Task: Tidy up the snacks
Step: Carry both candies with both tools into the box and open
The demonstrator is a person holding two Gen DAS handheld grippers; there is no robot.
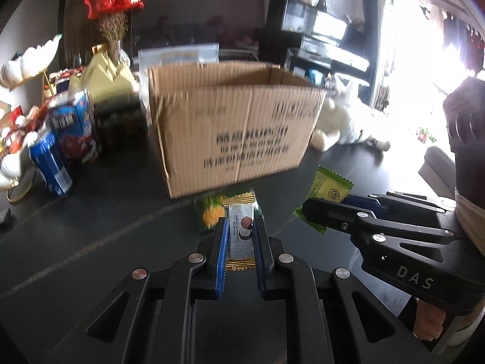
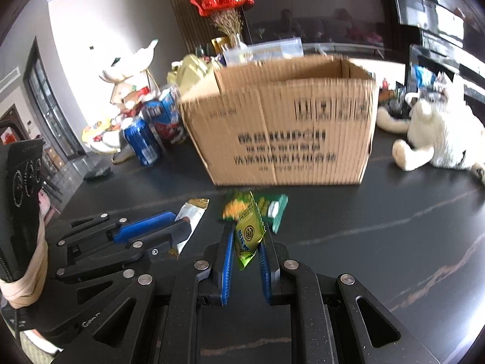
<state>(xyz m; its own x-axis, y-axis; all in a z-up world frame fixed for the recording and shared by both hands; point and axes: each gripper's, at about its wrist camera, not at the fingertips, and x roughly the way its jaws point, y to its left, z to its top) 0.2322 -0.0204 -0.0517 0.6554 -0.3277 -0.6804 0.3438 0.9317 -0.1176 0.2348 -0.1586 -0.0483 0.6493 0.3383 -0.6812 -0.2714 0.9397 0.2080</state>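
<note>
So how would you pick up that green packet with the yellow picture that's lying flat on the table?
Probably by a short end. The flat green packet lies on the dark table in front of the cardboard box, its right end free. Come from above with jaws across that end. Both grippers are full now: left gripper holds the silver bar, right gripper the small green sachet.
</note>
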